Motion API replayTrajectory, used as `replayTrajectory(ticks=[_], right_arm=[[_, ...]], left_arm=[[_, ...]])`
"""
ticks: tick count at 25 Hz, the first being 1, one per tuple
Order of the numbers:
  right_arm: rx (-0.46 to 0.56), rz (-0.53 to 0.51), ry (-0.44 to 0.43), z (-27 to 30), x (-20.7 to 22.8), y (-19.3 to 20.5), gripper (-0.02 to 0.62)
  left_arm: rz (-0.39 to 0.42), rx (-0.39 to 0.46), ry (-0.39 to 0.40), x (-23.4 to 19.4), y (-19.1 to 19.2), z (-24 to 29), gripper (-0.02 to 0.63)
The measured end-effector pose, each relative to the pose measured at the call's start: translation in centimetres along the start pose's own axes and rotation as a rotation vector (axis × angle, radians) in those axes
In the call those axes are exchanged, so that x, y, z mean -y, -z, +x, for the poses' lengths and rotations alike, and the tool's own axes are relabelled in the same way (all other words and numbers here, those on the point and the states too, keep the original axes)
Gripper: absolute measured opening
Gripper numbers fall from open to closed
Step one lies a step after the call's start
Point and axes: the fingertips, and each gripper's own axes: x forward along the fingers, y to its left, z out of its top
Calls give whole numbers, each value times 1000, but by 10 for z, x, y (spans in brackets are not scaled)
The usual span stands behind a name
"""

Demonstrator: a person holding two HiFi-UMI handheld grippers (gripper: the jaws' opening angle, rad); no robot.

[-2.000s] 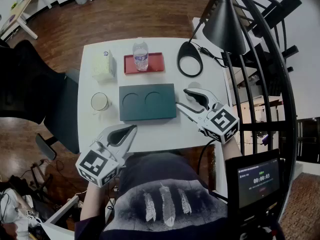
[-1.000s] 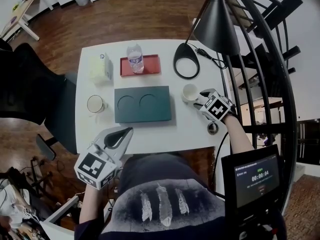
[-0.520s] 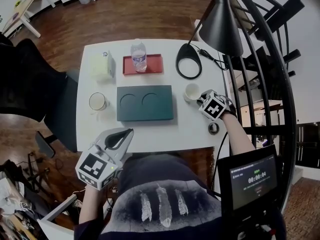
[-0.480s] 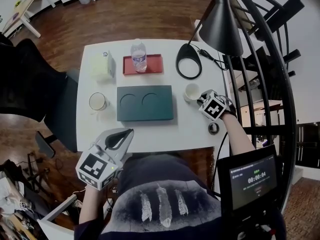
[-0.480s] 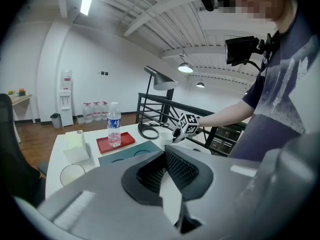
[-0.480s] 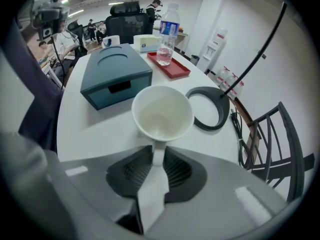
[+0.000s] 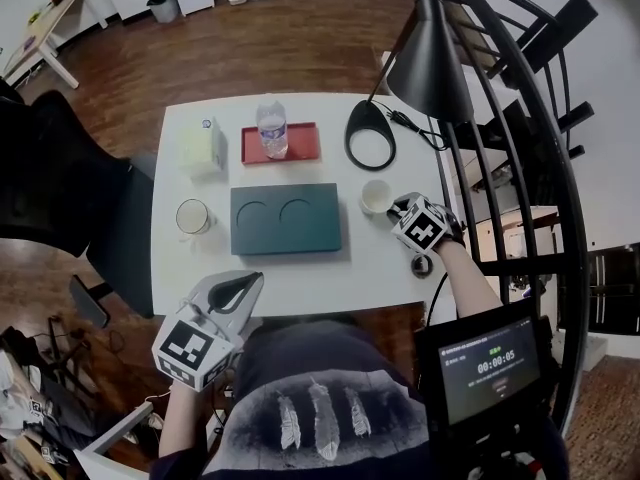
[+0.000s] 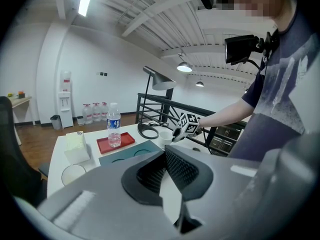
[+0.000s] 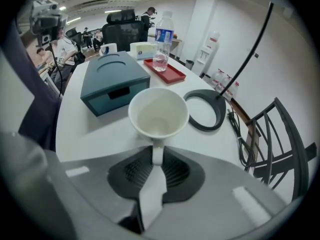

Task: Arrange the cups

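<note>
Fingers [image 8: 182,170] of left gripper [image 7: 243,286] pressed together, gripping nothing; hovers off near edge of white table [image 7: 300,273], well apart from everything on it. Toward table's left side, glass cup [image 7: 192,216] upright, just beside teal block [image 7: 285,230] with two round hollows in its top. Right of block, white cup [image 9: 158,111] upright on table, handle turned toward right gripper [image 9: 156,160]. Jaws there just closing, now narrow, pinching cup's handle between ribbed pads. Beyond cup, black ring of lamp base [image 9: 206,110] flat on table.
</note>
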Motion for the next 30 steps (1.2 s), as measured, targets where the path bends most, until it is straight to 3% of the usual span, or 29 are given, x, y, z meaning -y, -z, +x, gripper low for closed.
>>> replayTrajectory(ticks=[6,18,30], right_arm=[[34,34,10,-3,4,-3,44],[215,149,62,-19,17,-18,44],[297,120,67,-44,12,-36,44]], left_arm=[[-15,15,5,4,3,-2,15],[1,-7,-8,1,3,-2,15],[-5,4,4,0,4,0,15]])
